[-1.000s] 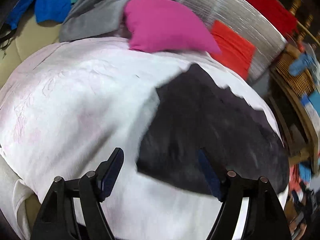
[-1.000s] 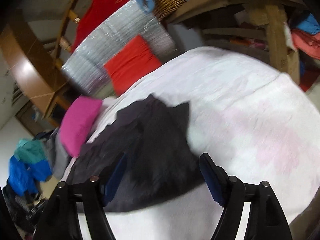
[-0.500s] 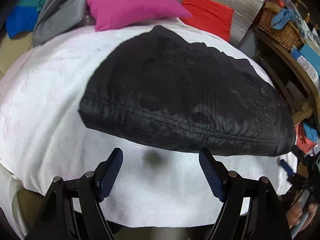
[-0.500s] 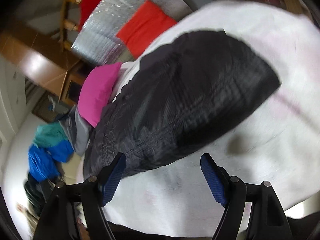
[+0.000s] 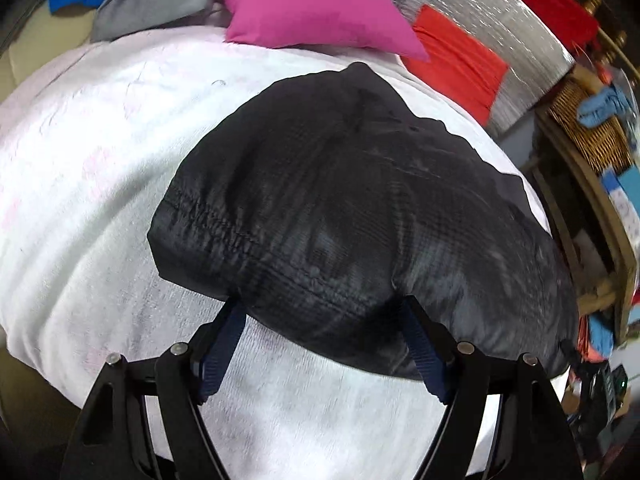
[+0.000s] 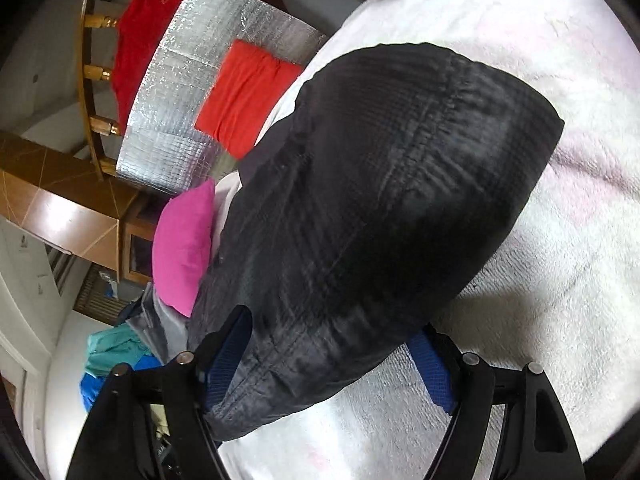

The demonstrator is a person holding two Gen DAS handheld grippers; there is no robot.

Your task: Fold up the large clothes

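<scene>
A black quilted garment (image 5: 340, 200) lies in a loose bundle on the white blanket (image 5: 100, 200) of the bed. My left gripper (image 5: 320, 308) stands open at its near stitched hem, and the cloth drapes over both fingertips and hides them. From the other side, my right gripper (image 6: 332, 324) is open too, with the garment (image 6: 380, 180) bulging into the gap. Its left fingertip is under the cloth edge, and its right blue pad (image 6: 432, 364) shows beside the cloth. No pad visibly presses on the cloth.
A pink pillow (image 5: 312, 4) and grey clothing (image 5: 152, 0) lie at the bed's far end. A red cloth (image 5: 460, 64) hangs on a silver foil panel (image 5: 500, 12). At the right stand a wicker basket (image 5: 588, 132) and wooden furniture. Blue and teal clothes (image 6: 104, 376) are piled beyond the pillow.
Both grippers have come down and closer to the black garment; its hem, ahead of the fingers before, now covers their tips. The right view has rolled.
</scene>
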